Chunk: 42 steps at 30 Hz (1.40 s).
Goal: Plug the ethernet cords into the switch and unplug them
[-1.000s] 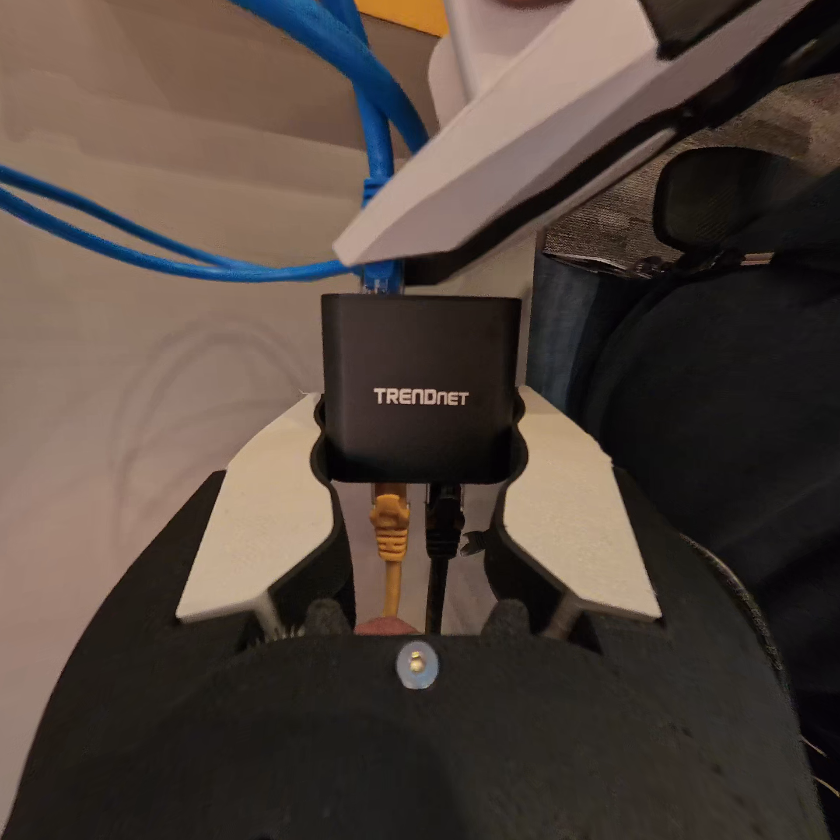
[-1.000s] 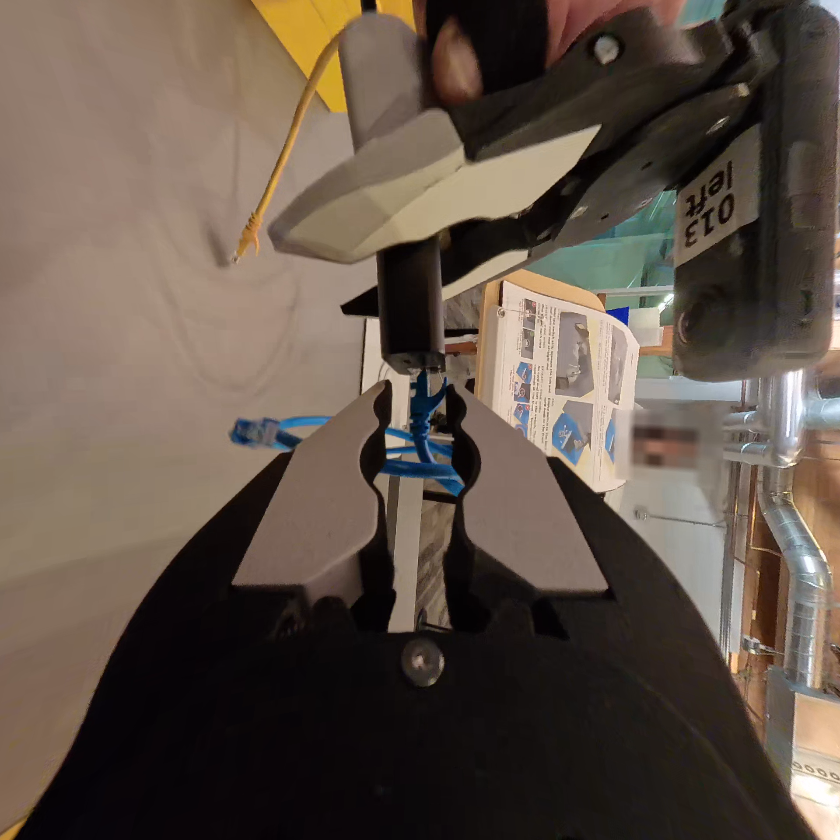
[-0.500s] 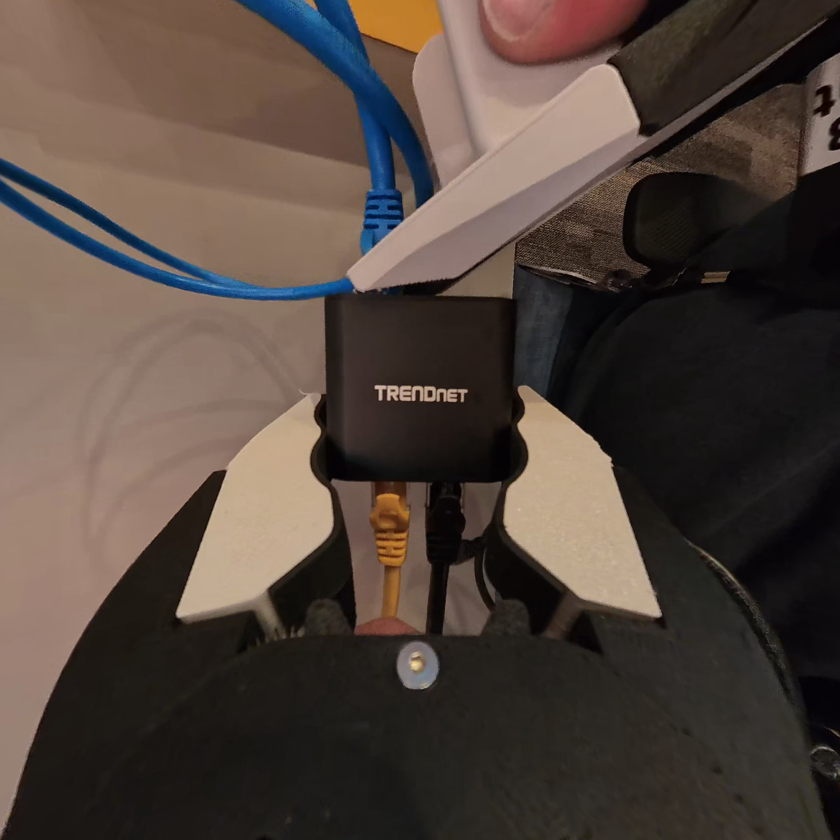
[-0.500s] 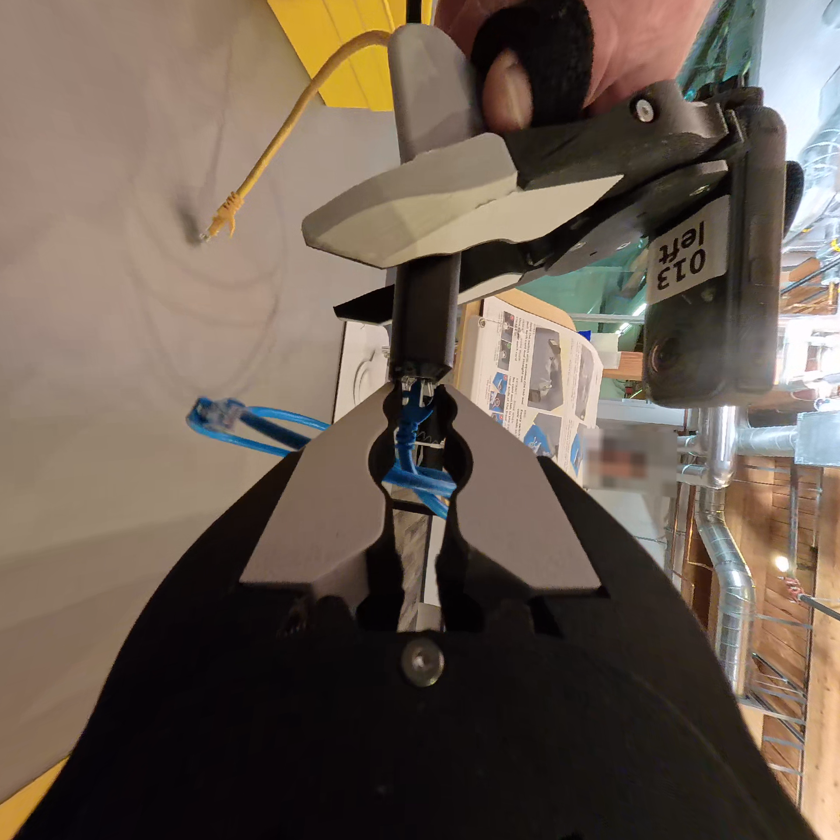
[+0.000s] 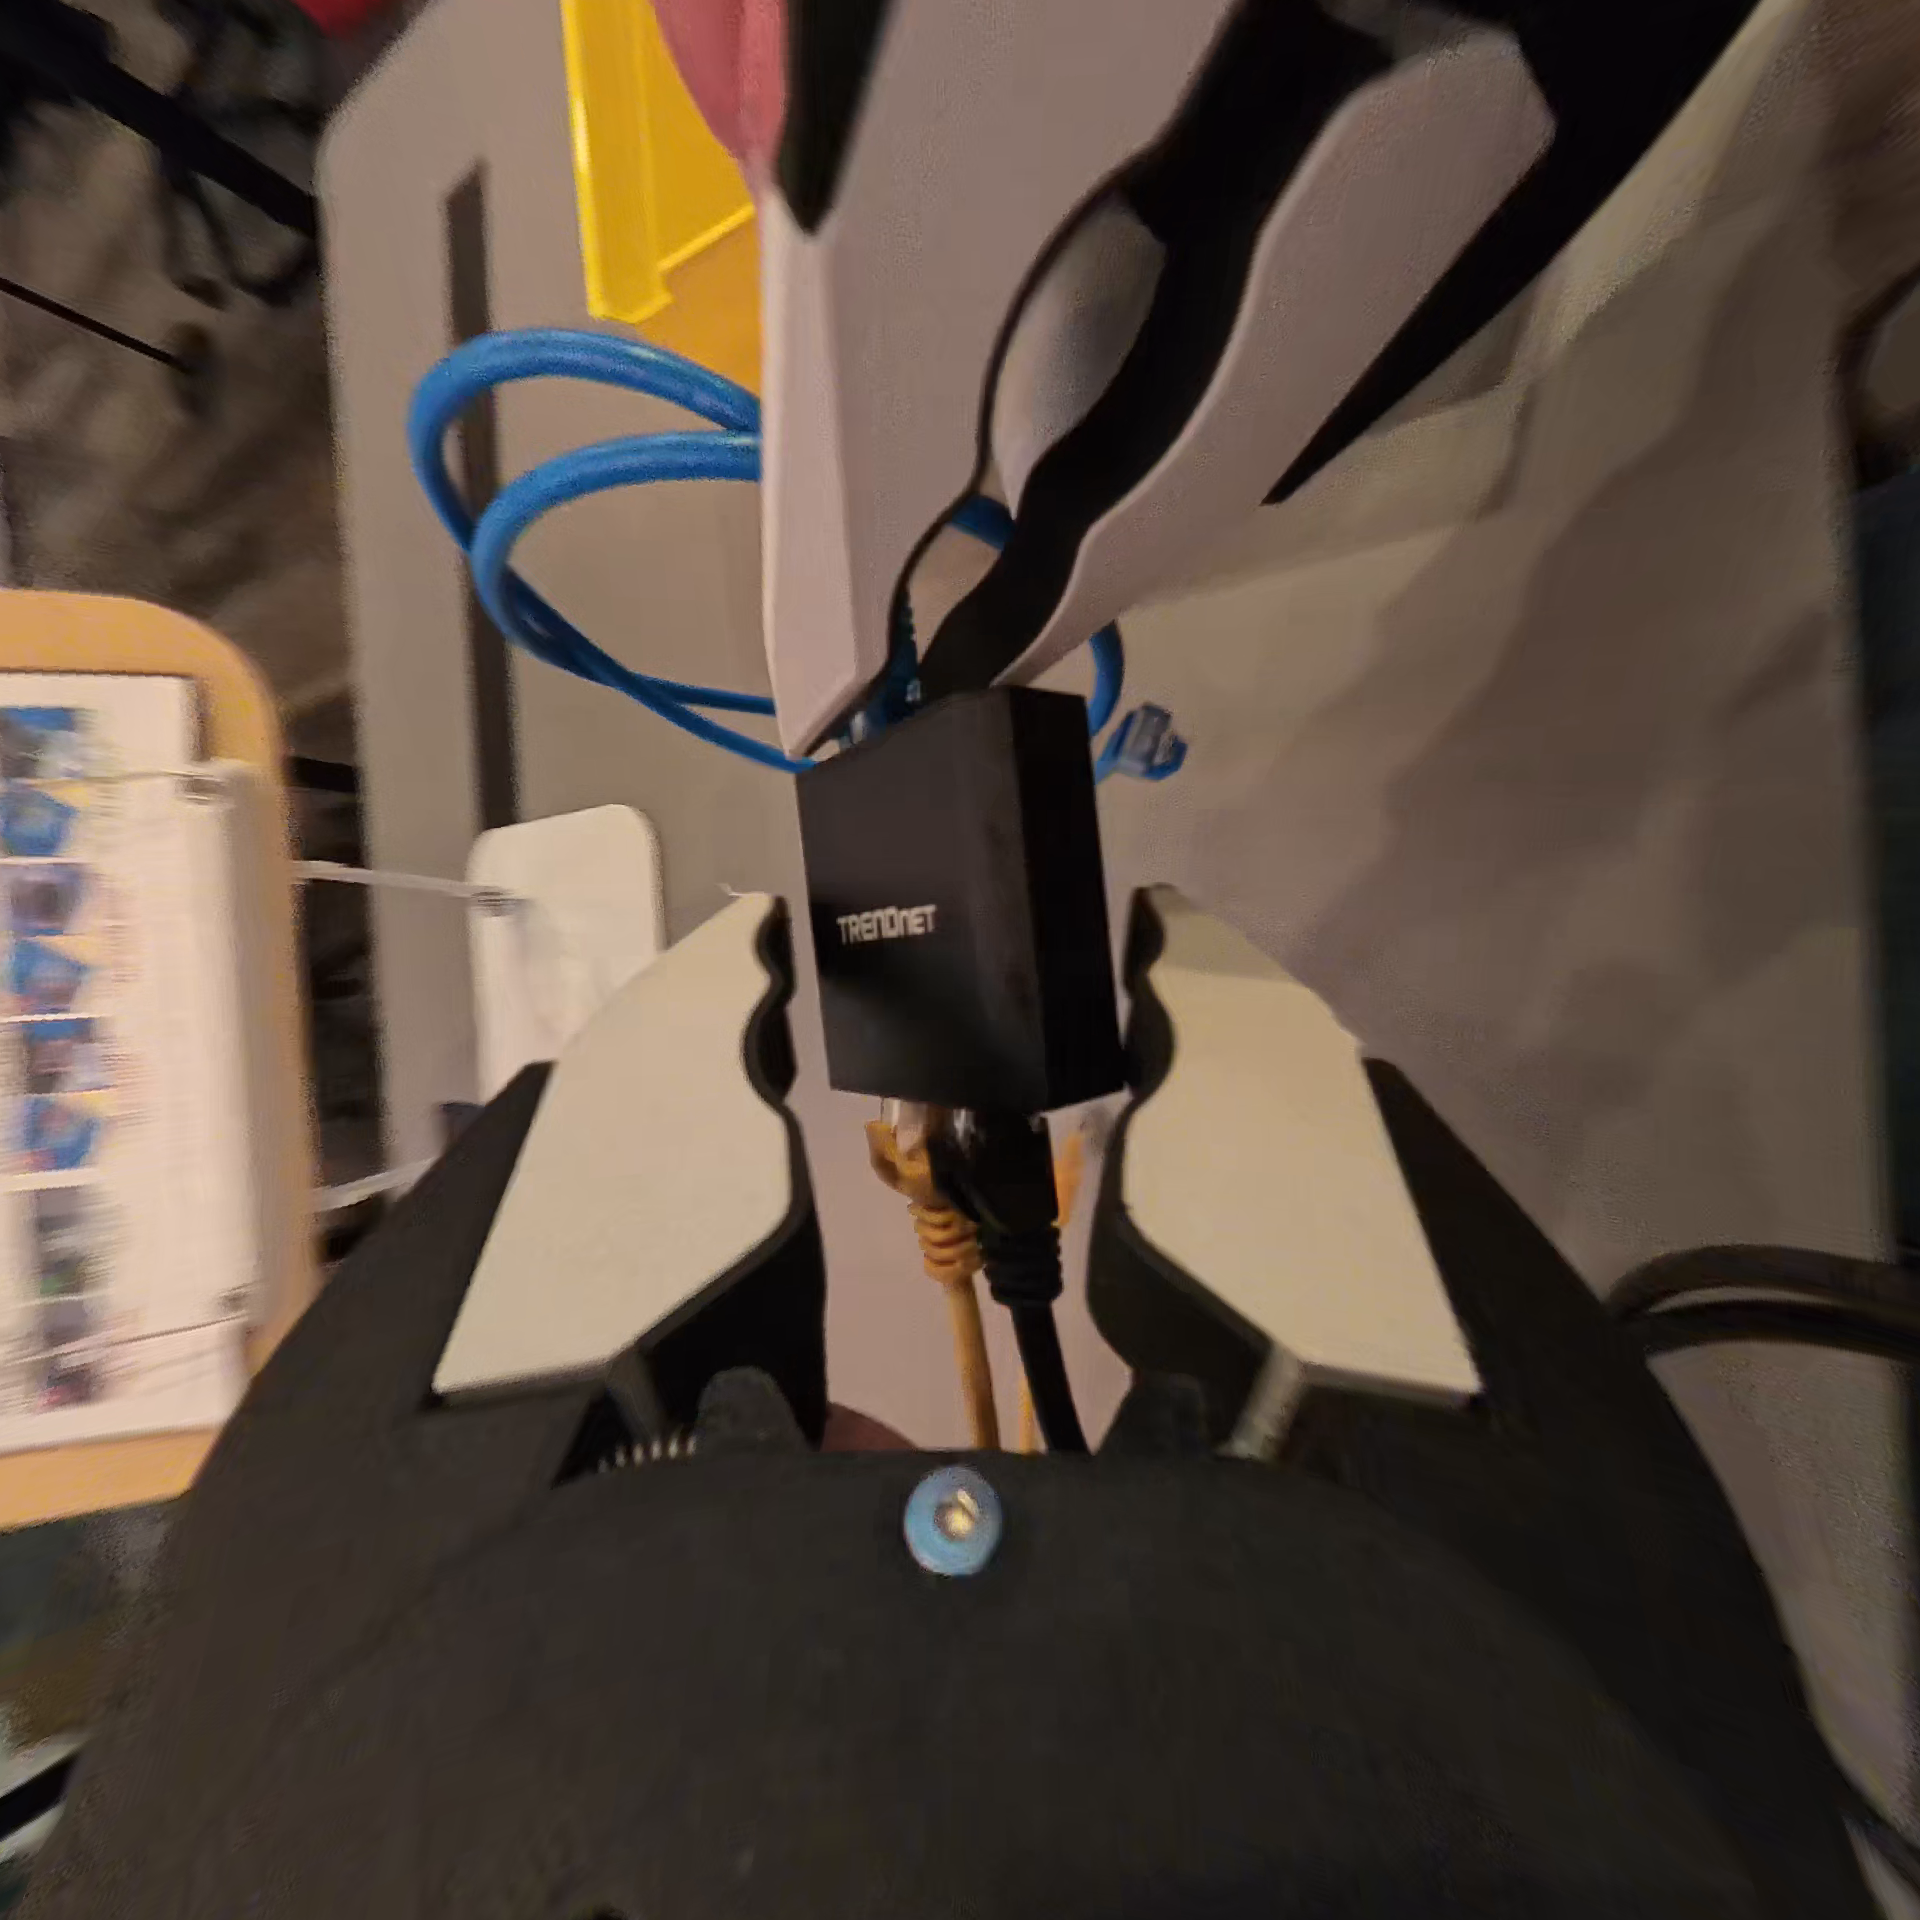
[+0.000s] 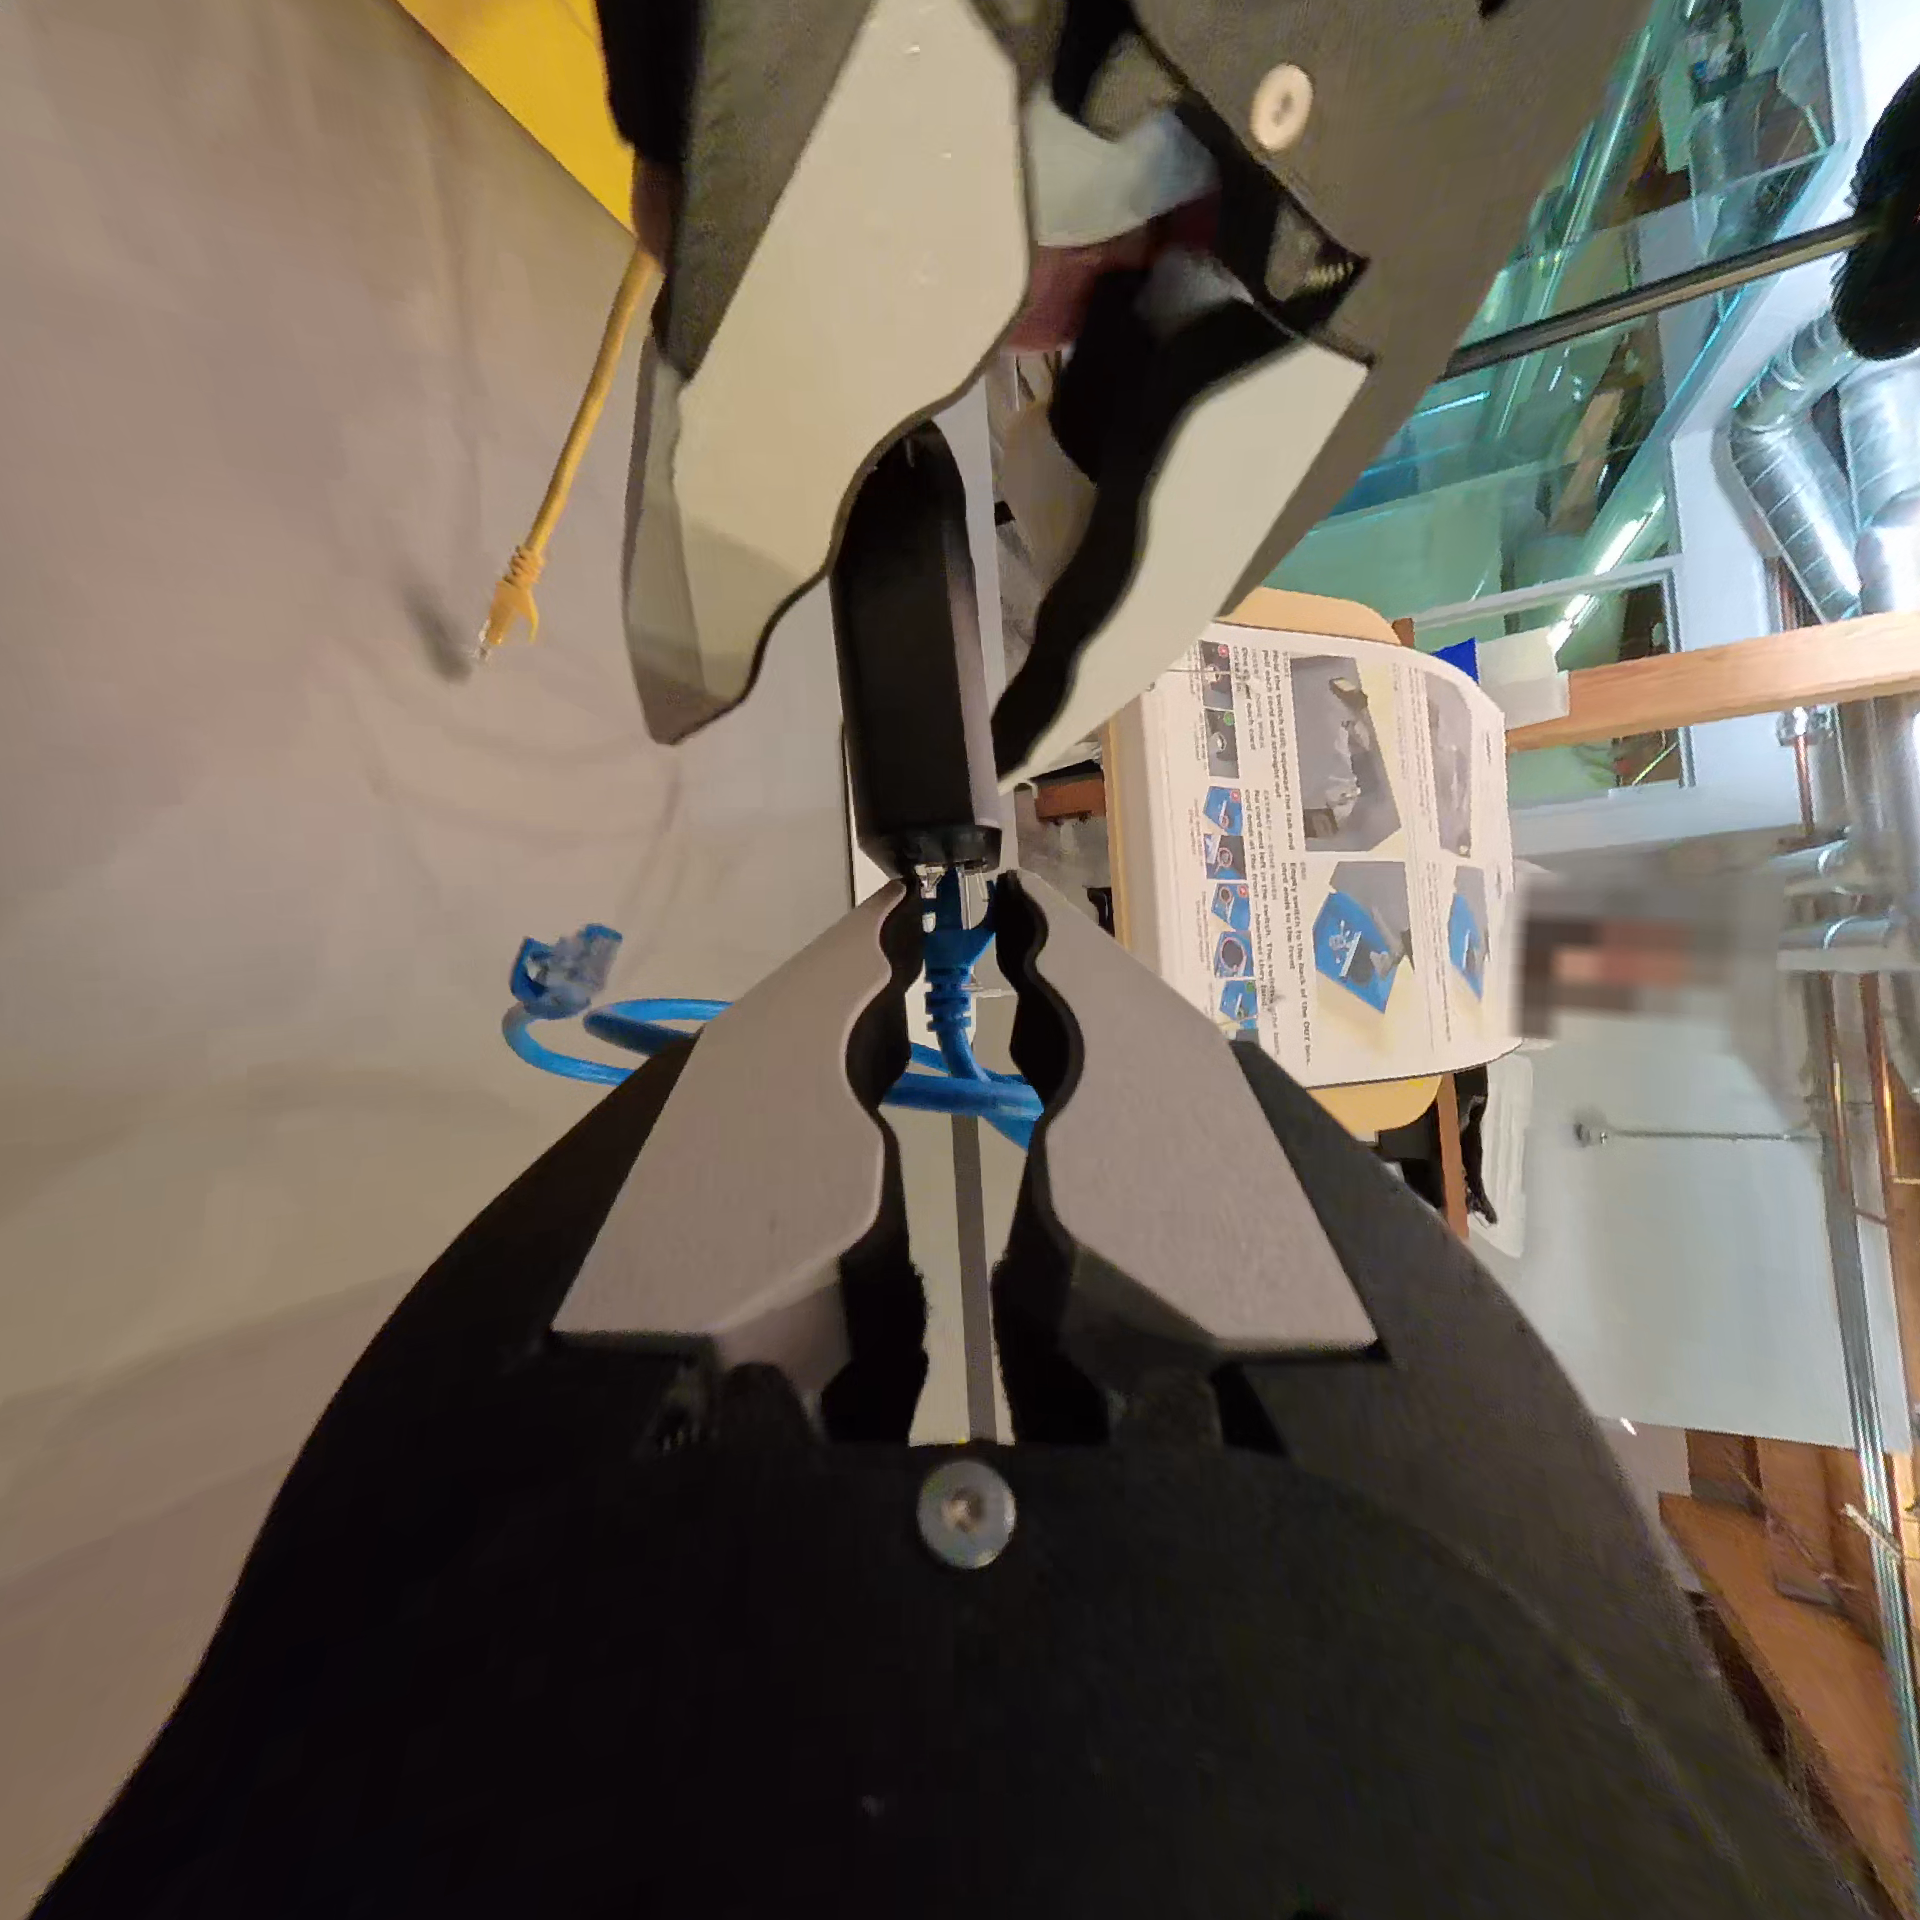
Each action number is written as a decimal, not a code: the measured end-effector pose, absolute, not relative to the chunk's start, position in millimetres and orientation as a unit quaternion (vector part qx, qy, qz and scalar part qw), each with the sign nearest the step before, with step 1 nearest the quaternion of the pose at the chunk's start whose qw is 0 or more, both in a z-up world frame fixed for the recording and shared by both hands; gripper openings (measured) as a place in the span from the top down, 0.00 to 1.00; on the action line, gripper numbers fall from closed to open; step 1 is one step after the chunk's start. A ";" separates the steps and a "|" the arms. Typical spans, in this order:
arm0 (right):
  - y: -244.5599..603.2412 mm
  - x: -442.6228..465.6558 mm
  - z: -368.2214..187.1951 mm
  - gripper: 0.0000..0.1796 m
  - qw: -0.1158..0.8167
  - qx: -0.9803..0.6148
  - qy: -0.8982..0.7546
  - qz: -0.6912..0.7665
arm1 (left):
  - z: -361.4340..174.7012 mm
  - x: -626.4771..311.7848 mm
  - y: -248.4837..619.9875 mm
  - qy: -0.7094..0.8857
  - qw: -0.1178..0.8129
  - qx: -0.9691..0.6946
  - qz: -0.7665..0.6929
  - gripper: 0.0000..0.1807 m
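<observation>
My left gripper [image 5: 956, 925] is shut on the black switch [image 5: 961, 894] and holds it in the air, its fingers on the two sides. A yellow cord [image 5: 940, 1226] and a black cord [image 5: 1023, 1236] are plugged into the switch's near end. My right gripper [image 6: 956, 899] is shut on the blue cord's plug [image 6: 951, 935], which sits in a port on the switch's far end [image 6: 914, 675]. In the left wrist view the right gripper [image 5: 914, 686] comes in from above. The blue cord's other plug [image 6: 566, 961] hangs loose.
A grey mat [image 6: 260, 727] covers the table, with a yellow edge [image 5: 644, 208] beyond it. The loose end of a yellow cord [image 6: 509, 613] lies on the mat. A printed sheet on a wooden board [image 6: 1351, 831] stands behind. Metal pipes [image 6: 1818, 468] run at the right. Left and right tips are no more than a few centimetres apart.
The left gripper has rolled with the switch, so its view swung from the mat toward the board and sheet. The right gripper stayed on the blue plug at the switch. Both views are closer and blurred.
</observation>
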State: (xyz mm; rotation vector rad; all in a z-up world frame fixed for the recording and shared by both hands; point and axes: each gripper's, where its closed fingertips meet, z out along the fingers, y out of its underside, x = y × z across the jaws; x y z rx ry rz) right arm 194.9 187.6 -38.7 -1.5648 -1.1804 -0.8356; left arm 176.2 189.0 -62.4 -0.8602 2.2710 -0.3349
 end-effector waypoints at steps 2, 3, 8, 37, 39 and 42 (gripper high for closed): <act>188.6 197.6 -39.3 0.93 0.480 -0.651 -0.474 -0.348 | -57.6 179.9 197.2 0.865 0.413 -0.283 -0.043 0.75; 189.0 198.7 -39.5 0.93 0.478 -0.653 -0.471 -0.350 | -56.1 181.0 199.6 0.861 0.440 -0.255 0.001 0.78; 188.3 199.3 -39.0 0.93 0.481 -0.655 -0.468 -0.348 | -50.0 186.8 205.9 0.840 0.495 -0.210 0.072 0.85; 183.4 200.3 -27.2 0.94 0.511 -0.613 -0.464 -0.385 | -62.6 163.4 167.9 0.861 0.028 -0.404 -0.307 0.59; 184.3 200.4 -29.9 0.93 0.510 -0.617 -0.465 -0.379 | -64.1 163.3 168.2 0.860 0.025 -0.407 -0.306 0.59; 183.5 199.2 -33.4 0.93 0.497 -0.612 -0.481 -0.382 | -67.6 161.1 168.3 0.863 0.016 -0.408 -0.298 0.60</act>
